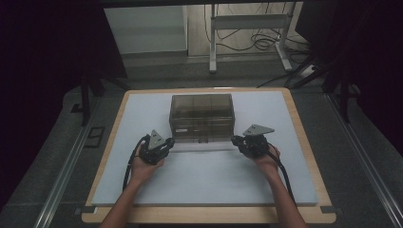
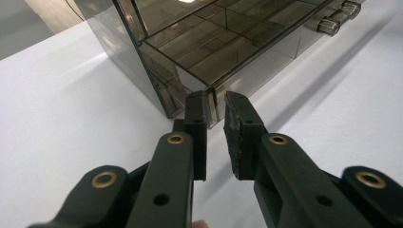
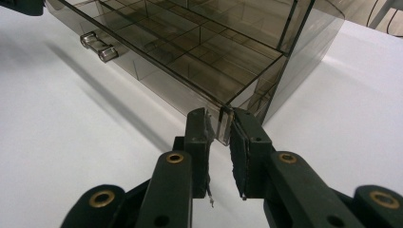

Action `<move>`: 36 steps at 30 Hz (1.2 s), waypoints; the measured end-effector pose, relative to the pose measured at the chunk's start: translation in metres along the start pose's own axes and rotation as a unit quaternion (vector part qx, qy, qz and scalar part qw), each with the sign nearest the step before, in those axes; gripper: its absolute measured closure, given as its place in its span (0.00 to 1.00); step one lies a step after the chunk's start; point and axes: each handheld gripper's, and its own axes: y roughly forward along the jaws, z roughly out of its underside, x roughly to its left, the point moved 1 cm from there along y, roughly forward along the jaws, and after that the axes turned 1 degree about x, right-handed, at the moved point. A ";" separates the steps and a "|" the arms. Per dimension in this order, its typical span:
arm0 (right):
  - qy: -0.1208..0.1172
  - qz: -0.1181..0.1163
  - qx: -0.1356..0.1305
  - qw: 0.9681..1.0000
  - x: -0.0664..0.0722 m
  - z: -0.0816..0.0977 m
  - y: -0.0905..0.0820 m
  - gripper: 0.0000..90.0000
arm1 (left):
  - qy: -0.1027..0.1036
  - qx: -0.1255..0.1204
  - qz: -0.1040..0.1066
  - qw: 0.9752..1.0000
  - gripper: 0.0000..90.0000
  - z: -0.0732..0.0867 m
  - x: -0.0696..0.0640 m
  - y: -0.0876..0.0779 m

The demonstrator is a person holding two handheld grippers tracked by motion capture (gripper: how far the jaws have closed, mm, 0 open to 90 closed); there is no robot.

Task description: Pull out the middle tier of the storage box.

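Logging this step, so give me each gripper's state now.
Left gripper: shut on the drawer box's front corner edge.
Right gripper: shut on its other front corner.

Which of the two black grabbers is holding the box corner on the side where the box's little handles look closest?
The left gripper. It pinches the smoky drawer box's front corner at the table's left, while the right gripper pinches the opposite front corner; the handles sit midway between them.
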 end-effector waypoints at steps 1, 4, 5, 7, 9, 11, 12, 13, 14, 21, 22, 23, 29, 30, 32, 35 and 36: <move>-0.001 0.000 -0.001 1.000 0.000 0.001 0.000 0.84 | 0.000 0.000 0.000 1.000 0.89 0.000 0.000 0.000; 0.000 -0.001 -0.004 1.000 0.001 0.001 0.000 0.84 | 0.000 -0.001 0.000 1.000 0.89 0.001 0.000 -0.001; 0.000 -0.001 -0.004 1.000 0.001 0.002 -0.001 0.84 | -0.001 -0.001 0.000 1.000 0.89 0.001 -0.001 -0.001; 0.001 -0.001 -0.004 1.000 0.002 0.002 -0.002 0.84 | -0.001 -0.002 0.001 1.000 0.89 0.001 -0.001 -0.001; 0.000 -0.002 -0.005 1.000 0.003 0.003 -0.003 0.84 | -0.001 -0.002 0.002 1.000 0.89 0.002 -0.001 -0.002; -0.001 -0.002 -0.005 1.000 0.004 0.004 -0.003 0.84 | -0.002 -0.002 0.002 1.000 0.89 0.002 -0.001 -0.002; -0.001 -0.002 -0.006 1.000 0.005 0.004 -0.003 0.84 | -0.001 -0.002 0.002 1.000 0.89 0.003 -0.002 -0.003; 0.000 -0.002 -0.006 1.000 0.005 0.005 -0.004 0.84 | 0.000 -0.001 0.002 1.000 0.89 0.003 -0.002 -0.003; -0.002 -0.001 -0.007 1.000 0.005 0.005 -0.004 0.84 | -0.001 -0.002 0.002 1.000 0.89 0.003 -0.002 -0.003; -0.002 -0.002 -0.008 1.000 0.006 0.006 -0.004 0.84 | 0.000 -0.003 0.004 1.000 0.89 0.004 -0.002 -0.004; -0.003 -0.002 -0.010 1.000 0.006 0.006 -0.004 0.84 | 0.000 -0.003 0.005 1.000 0.89 0.004 -0.002 -0.004; -0.004 -0.003 -0.011 1.000 0.006 0.006 -0.005 0.84 | 0.001 -0.002 0.006 1.000 0.89 0.005 -0.002 -0.004; -0.005 -0.003 -0.008 1.000 0.008 0.008 -0.005 0.84 | -0.002 -0.002 0.008 1.000 0.89 0.006 -0.003 -0.004; -0.005 -0.003 -0.007 1.000 0.008 0.008 -0.005 0.84 | 0.000 -0.001 0.008 1.000 0.89 0.007 -0.003 -0.005; -0.006 -0.004 -0.007 1.000 0.009 0.009 -0.005 0.84 | 0.000 0.000 0.009 1.000 0.89 0.007 -0.003 -0.005; -0.007 -0.004 -0.006 1.000 0.010 0.010 -0.006 0.84 | 0.001 0.000 0.010 1.000 0.89 0.008 -0.004 -0.006; -0.007 -0.003 -0.004 1.000 0.010 0.010 -0.007 0.84 | 0.000 0.000 0.010 1.000 0.89 0.008 -0.005 -0.006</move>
